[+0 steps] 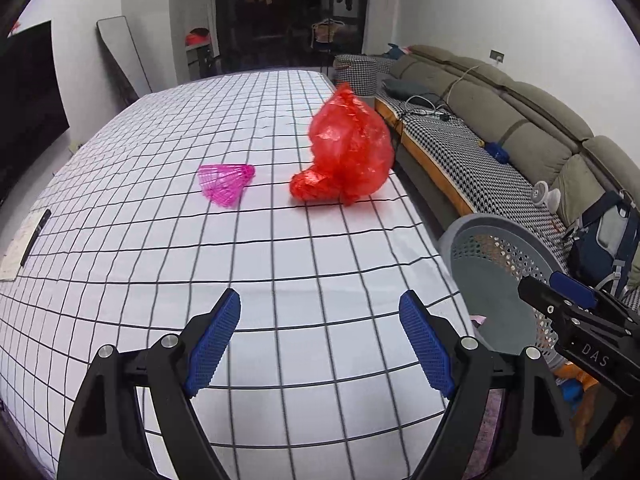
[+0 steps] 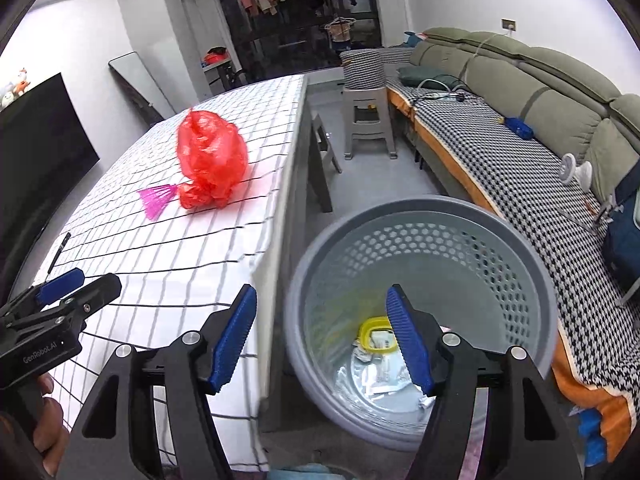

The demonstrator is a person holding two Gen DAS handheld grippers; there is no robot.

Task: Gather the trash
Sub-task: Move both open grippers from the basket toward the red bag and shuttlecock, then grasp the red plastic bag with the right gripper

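Two pieces of trash remain on the bench [image 1: 200,264], which wears a white cloth ruled in black squares. We read the red plastic bag [image 1: 346,148] as the next thing to collect: it sits knotted and puffed near the bench's right edge, well toward the far end, and a grip on its bunched lower part would likely hold better than one on its slack top. Just beside it, farther in from that edge, lies the pink plastic shuttlecock [image 1: 226,182] on its side.

Below the right edge of the bench stands the grey perforated wastebasket [image 2: 420,216], placed, we judge, so that things can be dropped straight off the bench side. Inside it we see a yellow-rimmed lid or tub [image 2: 374,336], some crumpled silvery wrappers [image 2: 376,380] and scraps too small to name.

Our right tongs [image 2: 322,336] hang over the basket's mouth, released, nothing between the blue pads. Our left tongs [image 1: 320,340] hover over the near part of the bench, also released and empty, pointing toward the bag.
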